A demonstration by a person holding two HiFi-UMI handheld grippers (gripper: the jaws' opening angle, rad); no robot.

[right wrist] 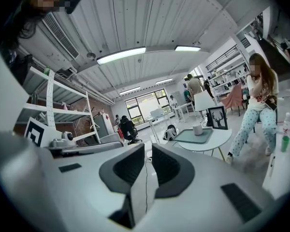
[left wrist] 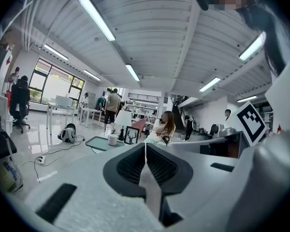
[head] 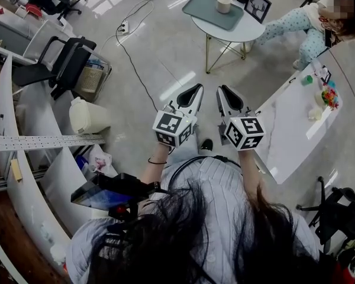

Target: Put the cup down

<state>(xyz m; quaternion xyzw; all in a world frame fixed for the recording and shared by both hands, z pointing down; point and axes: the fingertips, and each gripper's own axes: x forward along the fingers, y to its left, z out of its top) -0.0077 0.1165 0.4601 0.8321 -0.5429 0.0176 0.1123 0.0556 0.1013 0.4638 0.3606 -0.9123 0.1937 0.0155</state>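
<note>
Dark hair (head: 183,241) fills the bottom of the head view; the cup (head: 223,5) is far off and small, and its inside cannot be made out; it stands upright in the grey-green tray (head: 202,12) on the round bench (head: 248,31), near a framed picture (head: 257,5), well apart from both tools; the left hand-held gripper (head: 195,89) has its jaws closed together on nothing; the right hand-held gripper (head: 223,89) is likewise closed and empty.
</note>
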